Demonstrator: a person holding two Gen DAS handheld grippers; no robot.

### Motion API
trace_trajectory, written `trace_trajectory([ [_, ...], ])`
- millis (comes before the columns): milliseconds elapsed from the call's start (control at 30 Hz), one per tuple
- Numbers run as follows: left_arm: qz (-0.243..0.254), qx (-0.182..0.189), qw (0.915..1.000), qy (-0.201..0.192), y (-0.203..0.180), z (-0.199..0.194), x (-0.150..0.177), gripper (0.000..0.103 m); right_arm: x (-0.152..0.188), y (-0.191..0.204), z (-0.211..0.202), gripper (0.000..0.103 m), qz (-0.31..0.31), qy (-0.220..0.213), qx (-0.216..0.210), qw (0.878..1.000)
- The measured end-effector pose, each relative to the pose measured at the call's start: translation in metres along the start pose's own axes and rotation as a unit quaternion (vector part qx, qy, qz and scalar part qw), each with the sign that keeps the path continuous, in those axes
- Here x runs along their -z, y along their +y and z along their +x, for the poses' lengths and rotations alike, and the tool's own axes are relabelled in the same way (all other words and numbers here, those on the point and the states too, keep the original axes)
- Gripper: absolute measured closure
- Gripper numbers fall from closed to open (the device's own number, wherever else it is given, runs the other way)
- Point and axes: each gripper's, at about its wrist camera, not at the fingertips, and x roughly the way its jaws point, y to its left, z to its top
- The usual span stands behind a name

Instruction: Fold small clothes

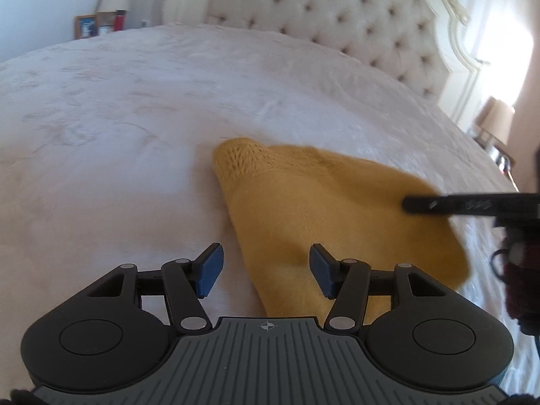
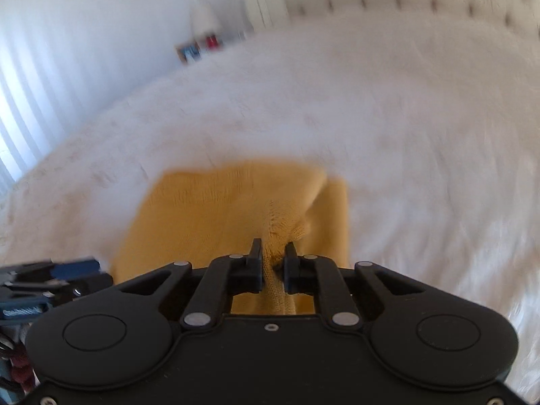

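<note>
A small mustard-yellow knit garment (image 1: pixel 324 209) lies on the white bedspread (image 1: pixel 118 118). My left gripper (image 1: pixel 266 268) is open, its blue pads on either side of the garment's near edge, just above it. My right gripper (image 2: pixel 272 263) is shut on a bunched fold of the yellow garment (image 2: pixel 219 216) and lifts that fold. The right gripper's finger (image 1: pixel 438 204) reaches in from the right in the left wrist view, over the garment's right side. The left gripper shows blurred at the left edge of the right wrist view (image 2: pixel 50 276).
A tufted cream headboard (image 1: pixel 337 17) stands at the far end of the bed. A nightstand with picture frames (image 1: pixel 91 25) and a lamp is at the far left. Another lamp (image 1: pixel 496 118) stands to the right of the bed.
</note>
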Motion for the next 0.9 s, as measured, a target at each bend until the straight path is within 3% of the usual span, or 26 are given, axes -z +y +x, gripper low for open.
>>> trace_trajectory([
  [100,0.015,0.010,0.9992,0.035,-0.008,0.015,0.007,0.048,0.013,-0.015,0.011,0.060,0.032,0.009,-0.002,0.999],
  [267,0.054,-0.009,0.9965,0.064,-0.007,0.020,0.018,0.044,0.020,-0.017,-0.009,0.046,0.028,-0.033,0.027,0.999],
  [400,0.066,-0.030,0.9973,0.013,-0.009,0.004,0.001,0.043,0.013,-0.004,-0.021,0.035,-0.020,-0.077,0.042,0.996],
  [500,0.067,-0.063,0.9957,-0.015,-0.008,0.011,-0.019,0.030,0.005,0.006,-0.012,0.025,-0.045,-0.080,0.037,0.995],
  [633,0.054,-0.098,0.9935,-0.021,-0.003,0.039,-0.044,0.030,-0.003,0.011,0.010,0.024,-0.052,-0.072,0.042,0.995],
  [800,0.042,-0.129,0.9905,0.019,0.011,0.084,-0.057,0.023,-0.002,-0.011,0.034,0.024,-0.012,-0.028,0.076,0.997],
  [867,0.046,-0.137,0.9888,0.039,0.018,0.098,-0.054,0.005,0.005,-0.024,0.038,0.023,-0.002,-0.013,0.084,0.996],
  [900,0.038,-0.137,0.9891,0.038,0.022,0.100,-0.053,0.001,0.008,-0.030,0.037,0.022,0.007,-0.014,0.078,0.997],
])
